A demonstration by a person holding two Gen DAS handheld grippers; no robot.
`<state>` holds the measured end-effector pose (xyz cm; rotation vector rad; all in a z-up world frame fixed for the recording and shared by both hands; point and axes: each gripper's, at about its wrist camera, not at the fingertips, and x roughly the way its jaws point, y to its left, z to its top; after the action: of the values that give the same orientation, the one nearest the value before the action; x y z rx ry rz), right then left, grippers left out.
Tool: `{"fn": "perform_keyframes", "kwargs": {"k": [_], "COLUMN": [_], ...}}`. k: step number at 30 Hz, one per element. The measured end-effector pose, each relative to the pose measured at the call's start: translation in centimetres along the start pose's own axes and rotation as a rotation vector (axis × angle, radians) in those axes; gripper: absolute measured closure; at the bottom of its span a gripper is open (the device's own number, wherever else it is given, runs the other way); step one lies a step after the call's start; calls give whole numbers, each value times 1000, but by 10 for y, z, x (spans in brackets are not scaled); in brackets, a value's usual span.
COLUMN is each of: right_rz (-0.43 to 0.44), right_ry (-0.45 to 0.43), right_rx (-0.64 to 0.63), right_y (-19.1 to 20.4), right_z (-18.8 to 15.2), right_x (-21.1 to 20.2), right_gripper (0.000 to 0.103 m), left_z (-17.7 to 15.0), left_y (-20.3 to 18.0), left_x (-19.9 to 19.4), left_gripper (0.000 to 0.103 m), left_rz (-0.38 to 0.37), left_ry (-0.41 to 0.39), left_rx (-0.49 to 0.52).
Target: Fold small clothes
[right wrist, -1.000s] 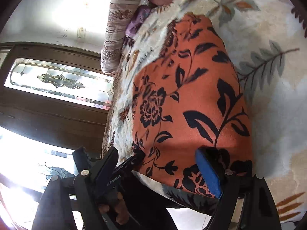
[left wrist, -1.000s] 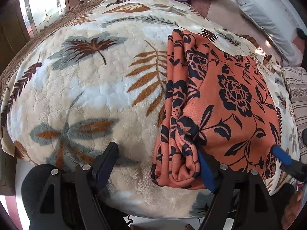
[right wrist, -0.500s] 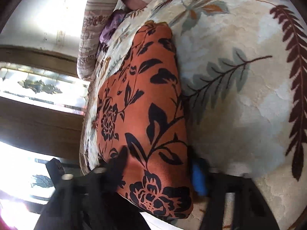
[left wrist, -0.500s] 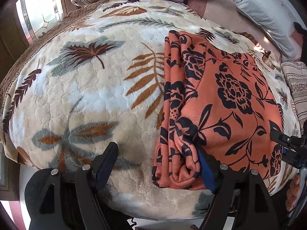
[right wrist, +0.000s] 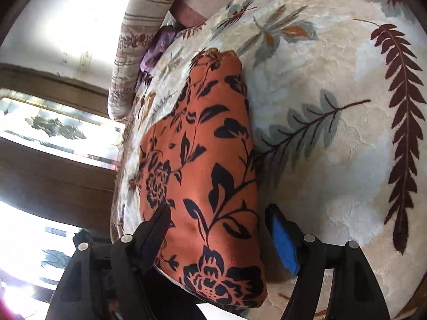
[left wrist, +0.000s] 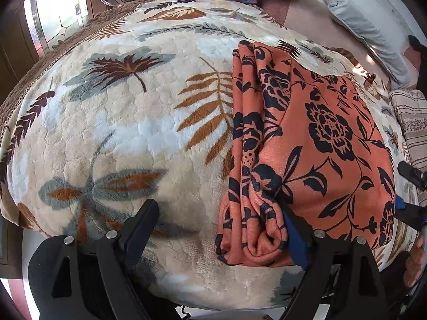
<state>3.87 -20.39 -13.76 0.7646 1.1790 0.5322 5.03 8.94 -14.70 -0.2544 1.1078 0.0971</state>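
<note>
Our right gripper (right wrist: 217, 236) and left gripper (left wrist: 221, 222) have just spread apart, seemingly releasing the folded orange black-flowered cloth (left wrist: 307, 154).

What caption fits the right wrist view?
Right gripper jaws open astride the near end of a folded orange floral garment on a leaf-print blanket.

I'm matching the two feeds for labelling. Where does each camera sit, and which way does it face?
Left wrist: rides the left tool, angled down at the leaf-print blanket; its open fingers, one tucked in the orange floral cloth, plus the other tool at right.
Right wrist: rides the right tool, looking along the orange floral cloth toward a striped pillow; its fingers straddle the cloth, just opening.
Shared: cloth, blanket, pillow.
</note>
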Motion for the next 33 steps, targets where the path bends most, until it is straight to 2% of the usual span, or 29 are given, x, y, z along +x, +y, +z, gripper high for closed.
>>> {"fn": "perform_keyframes", "kwargs": {"k": [3, 6, 7, 8, 9, 12, 14, 16, 17, 18, 21, 23, 25, 26, 27, 29, 30, 31, 33], "right_rz": [35, 48, 49, 11, -61, -197, -223, -133, -87, -47, 57, 65, 64, 73, 62, -51, -92, -128, -154], "right_ry": [13, 56, 76, 72, 53, -1, 36, 38, 24, -2, -46, -35, 14, 29, 26, -19, -39, -51, -45], "right_rx": [50, 100, 80, 14, -81, -282, -256, -108, -63, -48, 24, 117, 203, 189, 108, -86, -145, -179, -142], "right_y": [-8, -14, -10, 2, 20, 55, 42, 20, 14, 12, 4, -8, -25, -22, -9, 28, 40, 47, 39], "right_z": [19, 35, 38, 38, 35, 20, 21, 27, 28, 29, 41, 56, 66, 69, 69, 60, 55, 53, 53], "right_x": [7, 33, 39, 42, 44, 38, 47, 41, 35, 28, 17, 29, 47, 52, 52, 43, 40, 39, 40], "right_gripper": [25, 27, 35, 65, 66, 67, 64, 50, 33, 26, 23, 23, 25, 51, 71, 71, 71, 71, 58], "left_z": [1, 0, 0, 0, 0, 0, 1, 2, 2, 2, 3, 2, 2, 2, 1, 0, 0, 1, 5], "left_y": [1, 1, 1, 2, 3, 2, 0, 0, 0, 0, -1, -1, -1, -1, 0, 1, 1, 1, 1], "left_x": [1, 1, 1, 2, 2, 3, 4, 5, 5, 6, 6, 5, 5, 5, 4, 4, 3, 2, -6], "left_gripper": [14, 14, 14, 14, 14, 12, 12, 12, 12, 12, 12, 12, 12, 11, 11, 11, 11, 12, 12], "left_rz": [-5, -4, -4, -3, -2, 6, 12, 9, 5, 4, 12, 11, 12, 12, 14, 19, 23, 25, 13], "left_ry": [-1, -2, -2, -1, 0, -3, -3, 0, 1, 0, -4, -5, -3, -2, -2, -2, 0, 6, 12], "left_rx": [5, 5, 6, 6, 7, 11, 18, 19, 18, 18, 19, 18, 19, 19, 19, 19, 18, 14, -1]}}
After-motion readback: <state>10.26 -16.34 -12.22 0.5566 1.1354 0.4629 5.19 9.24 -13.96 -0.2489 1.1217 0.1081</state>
